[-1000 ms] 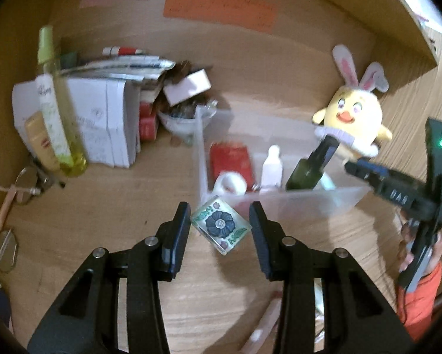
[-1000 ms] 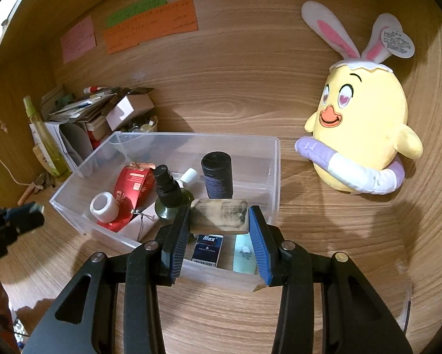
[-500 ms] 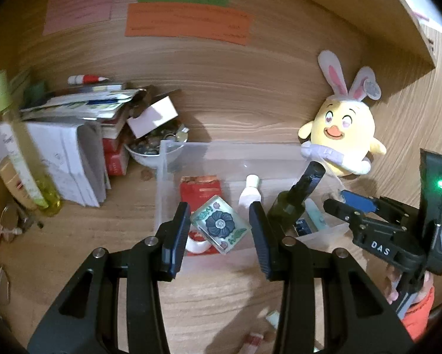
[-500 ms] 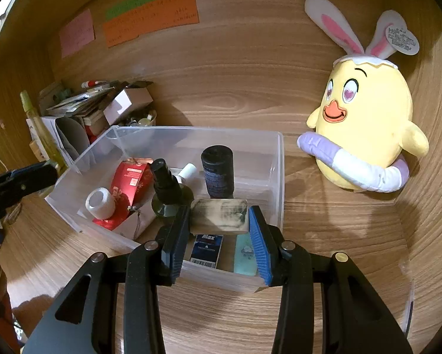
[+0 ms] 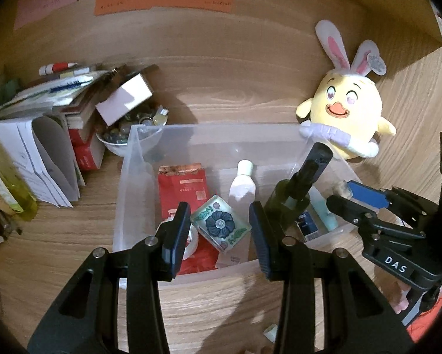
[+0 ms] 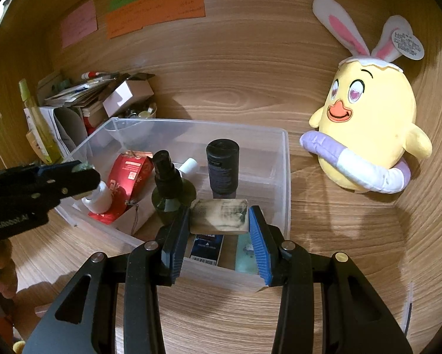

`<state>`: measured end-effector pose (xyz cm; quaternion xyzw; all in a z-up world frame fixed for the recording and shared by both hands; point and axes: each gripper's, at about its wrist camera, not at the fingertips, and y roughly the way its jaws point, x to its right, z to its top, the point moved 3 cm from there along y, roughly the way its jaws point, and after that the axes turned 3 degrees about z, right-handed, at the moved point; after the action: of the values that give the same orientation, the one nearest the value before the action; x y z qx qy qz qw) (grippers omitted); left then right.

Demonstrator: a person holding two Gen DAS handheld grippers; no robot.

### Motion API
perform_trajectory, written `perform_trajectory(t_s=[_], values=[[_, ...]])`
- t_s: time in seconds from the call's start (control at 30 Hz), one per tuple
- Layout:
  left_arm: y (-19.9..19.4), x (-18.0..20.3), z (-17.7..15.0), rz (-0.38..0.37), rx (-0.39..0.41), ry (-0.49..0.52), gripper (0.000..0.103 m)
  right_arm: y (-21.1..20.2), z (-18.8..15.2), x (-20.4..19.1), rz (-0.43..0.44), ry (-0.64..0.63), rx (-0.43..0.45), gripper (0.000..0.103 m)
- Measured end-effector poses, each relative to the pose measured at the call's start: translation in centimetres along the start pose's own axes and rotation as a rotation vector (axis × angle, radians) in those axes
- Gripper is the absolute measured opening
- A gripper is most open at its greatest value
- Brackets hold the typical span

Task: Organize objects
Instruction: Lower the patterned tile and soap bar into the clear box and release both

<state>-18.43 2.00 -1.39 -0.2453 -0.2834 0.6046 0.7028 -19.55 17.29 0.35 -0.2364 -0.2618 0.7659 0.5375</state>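
Observation:
A clear plastic bin (image 5: pixel 221 129) (image 6: pixel 284 159) sits on the wooden desk. My left gripper (image 5: pixel 219 227) is shut on a flower-patterned square block (image 5: pixel 221 225), held over the bin's front left part. My right gripper (image 6: pixel 219 221) is shut on a beige, dark-smudged block (image 6: pixel 219 216), held over the bin's front right part. In the bin are a red packet (image 5: pixel 182 188), a white bottle (image 5: pixel 241 187), a dark green spray bottle (image 6: pixel 169 185), a black cylinder (image 6: pixel 222 165) and a white tape roll (image 6: pixel 98 197). The right gripper also shows in the left wrist view (image 5: pixel 353 197).
A yellow bunny-eared plush (image 6: pixel 368 126) leans on the back wall right of the bin. A stack of papers, books and a small white box (image 5: pixel 123 101) stands left of the bin, with a bowl (image 5: pixel 117 144) of small items and a yellow-green bottle (image 6: pixel 40 126).
My left gripper has carried the flower block forward from in front of the bin to over its inside. My right gripper has held the beige block almost still over the bin.

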Motion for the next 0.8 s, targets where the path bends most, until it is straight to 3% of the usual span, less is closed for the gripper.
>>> perform_trajectory(t_s=[0.33, 0.57, 0.63, 0.8], values=[[0.7, -0.1, -0.3, -0.003, -0.02, -0.003, 0.041, 0.1, 0.0, 0.1, 0.01, 0.015, -0.003, 0.037], [-0.2, 0.3, -0.1, -0.005, -0.004, 0.001, 0.041, -0.3, 0.0, -0.2, 0.021, 0.001, 0.015, 0.055], [-0.7, 0.4, 0.0, -0.01, 0.002, 0.001, 0.041, -0.4, 0.0, -0.4, 0.016, -0.013, 0.025, 0.056], [-2.2, 0.5, 0.0, -0.005, 0.027, 0.004, 0.054, -0.6, 0.0, -0.8, 0.018, -0.024, 0.027, 0.056]])
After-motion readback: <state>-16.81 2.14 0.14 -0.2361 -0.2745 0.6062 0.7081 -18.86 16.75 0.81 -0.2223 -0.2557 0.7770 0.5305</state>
